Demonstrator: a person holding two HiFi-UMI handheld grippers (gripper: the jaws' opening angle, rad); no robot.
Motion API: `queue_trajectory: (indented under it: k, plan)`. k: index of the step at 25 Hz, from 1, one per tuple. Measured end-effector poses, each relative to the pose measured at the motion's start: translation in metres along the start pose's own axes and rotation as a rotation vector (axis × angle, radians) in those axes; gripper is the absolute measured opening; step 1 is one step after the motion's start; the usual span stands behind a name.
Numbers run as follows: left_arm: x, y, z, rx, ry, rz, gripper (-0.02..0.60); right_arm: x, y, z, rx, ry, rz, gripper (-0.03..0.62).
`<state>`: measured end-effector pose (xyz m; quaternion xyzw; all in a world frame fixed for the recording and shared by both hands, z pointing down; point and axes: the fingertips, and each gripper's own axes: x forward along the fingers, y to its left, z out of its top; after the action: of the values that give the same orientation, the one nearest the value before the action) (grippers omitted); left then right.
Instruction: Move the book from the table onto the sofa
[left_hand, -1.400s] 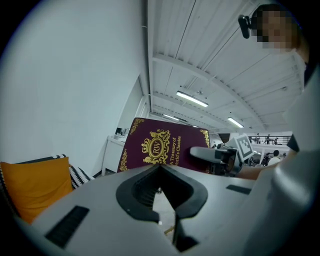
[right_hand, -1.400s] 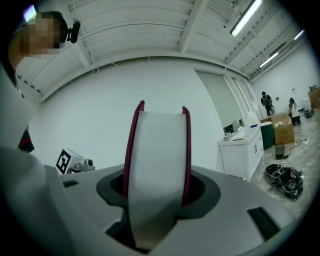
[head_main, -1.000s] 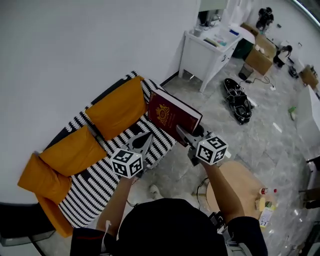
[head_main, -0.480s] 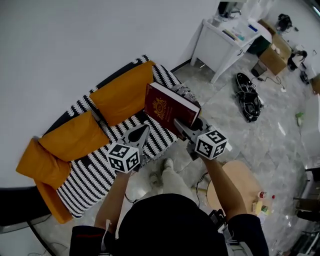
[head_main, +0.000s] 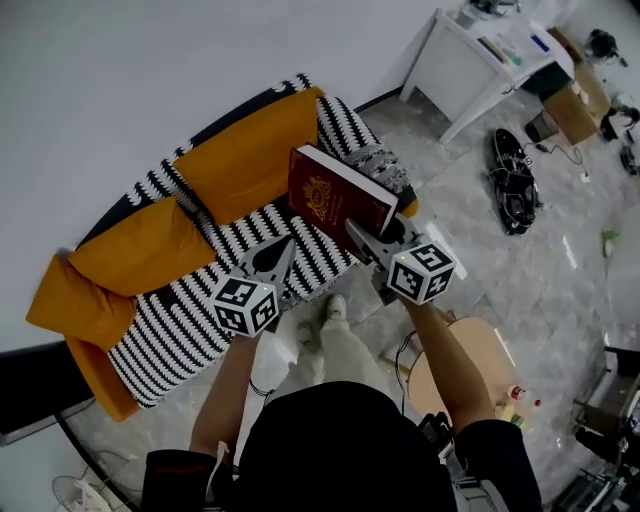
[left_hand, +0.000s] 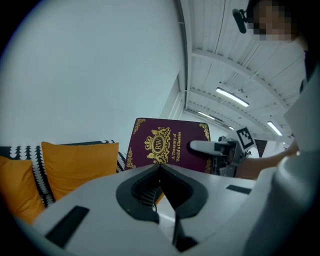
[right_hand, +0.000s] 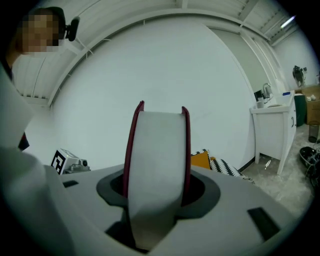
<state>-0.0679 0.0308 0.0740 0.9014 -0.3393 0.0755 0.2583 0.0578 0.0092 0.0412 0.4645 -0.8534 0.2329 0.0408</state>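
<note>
Book (head_main: 335, 195): clamped across its thickness in right gripper (head_main: 362, 235), cover tilted, over right end of sofa (head_main: 180, 340).
Left gripper (head_main: 288, 248): jaws closed, empty, just left of book.
Seat: below, left of jaws.

White wall (head_main: 150, 60), grey marbled floor (head_main: 465, 225)

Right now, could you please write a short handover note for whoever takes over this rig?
Left gripper: shut, holding nothing, beside the book.
Right gripper: shut on the maroon book, gripping it by its lower edge.
Book: in the air, tilted, by the striped sofa with orange cushions; not resting on it.
Done: book picked up and carried to the sofa.
Left: lower it onto the seat, open the right gripper, draw back.
</note>
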Motion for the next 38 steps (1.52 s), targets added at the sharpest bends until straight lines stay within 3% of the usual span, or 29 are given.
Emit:
queue_trajectory:
  k: [4,10,16,38]
  plan:
    - [0.009,0.014,-0.019,-0.055,0.024,0.022,0.017,0.02,-0.014,-0.016,0.038,0.044,0.018,0.238]
    - [0.029,0.045,-0.045,-0.057,0.05,0.045,0.017,0.051,-0.036,-0.047,0.05,0.108,0.03,0.238]
    - [0.035,0.051,-0.066,-0.128,0.062,0.073,0.017,0.057,-0.049,-0.07,0.094,0.149,0.05,0.238]
    - [0.097,0.132,-0.219,-0.226,0.171,0.158,0.016,0.128,-0.117,-0.253,0.271,0.28,0.027,0.238]
